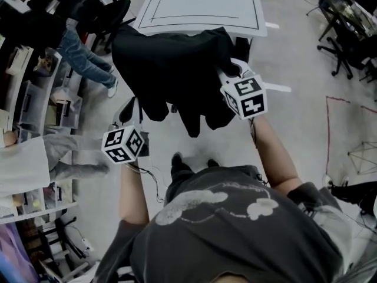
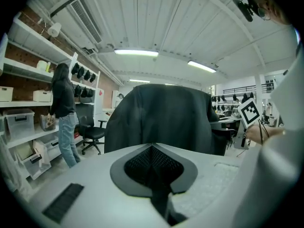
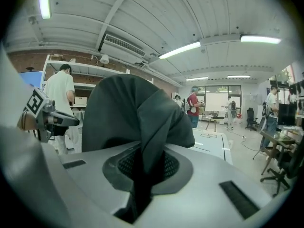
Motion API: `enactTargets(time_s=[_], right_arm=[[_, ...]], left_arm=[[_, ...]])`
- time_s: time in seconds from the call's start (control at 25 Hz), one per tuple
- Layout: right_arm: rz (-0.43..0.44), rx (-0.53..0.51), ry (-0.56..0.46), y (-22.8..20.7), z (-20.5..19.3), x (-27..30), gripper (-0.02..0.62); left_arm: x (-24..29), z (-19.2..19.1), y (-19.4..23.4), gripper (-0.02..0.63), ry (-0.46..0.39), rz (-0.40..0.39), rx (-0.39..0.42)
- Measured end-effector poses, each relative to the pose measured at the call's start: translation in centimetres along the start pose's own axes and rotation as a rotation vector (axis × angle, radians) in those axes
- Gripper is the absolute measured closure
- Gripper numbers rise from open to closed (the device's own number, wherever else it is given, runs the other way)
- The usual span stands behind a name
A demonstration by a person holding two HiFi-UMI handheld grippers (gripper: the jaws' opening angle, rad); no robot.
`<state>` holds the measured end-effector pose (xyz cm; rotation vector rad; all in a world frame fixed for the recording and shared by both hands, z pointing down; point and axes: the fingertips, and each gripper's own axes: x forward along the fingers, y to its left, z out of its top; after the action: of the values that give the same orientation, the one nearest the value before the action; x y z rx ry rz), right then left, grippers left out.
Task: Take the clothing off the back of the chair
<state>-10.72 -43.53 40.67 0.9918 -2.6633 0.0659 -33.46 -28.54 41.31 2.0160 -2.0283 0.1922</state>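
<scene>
A black garment (image 1: 177,75) hangs draped over the chair back, covering it; the chair itself is hidden beneath. My right gripper (image 1: 227,75) is at the garment's right shoulder and shut on it. In the right gripper view a fold of the dark cloth (image 3: 142,122) runs down between the jaws of the right gripper (image 3: 142,160). My left gripper (image 1: 131,108) sits low at the garment's left edge, shut, with nothing in it. In the left gripper view the left gripper (image 2: 154,151) points at the garment (image 2: 161,118), which stands a short way ahead, apart from the jaws.
A white table (image 1: 200,7) marked with black lines stands just behind the chair. Office chairs (image 1: 109,10) and a person in jeans (image 1: 88,58) are at the back left. Shelving (image 1: 35,99) and another person (image 1: 23,164) line the left side. Red floor tape (image 1: 327,134) lies on the right.
</scene>
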Motion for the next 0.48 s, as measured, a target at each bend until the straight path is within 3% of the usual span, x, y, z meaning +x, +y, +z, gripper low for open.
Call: enactTargets(time_s=[0.2,0.48], right_arm=[[-0.024,0.020,0.018,-0.1,-0.2,-0.4,0.591],[-0.134,0.067,0.044,-0.1,-0.3,-0.5,0.591]], left_arm=[[2.5,1.0,1.1,0.604,-0.016,-0.080,-0.010],[4.1,4.0,3.6,0.603,-0.068,-0.186,0.005]])
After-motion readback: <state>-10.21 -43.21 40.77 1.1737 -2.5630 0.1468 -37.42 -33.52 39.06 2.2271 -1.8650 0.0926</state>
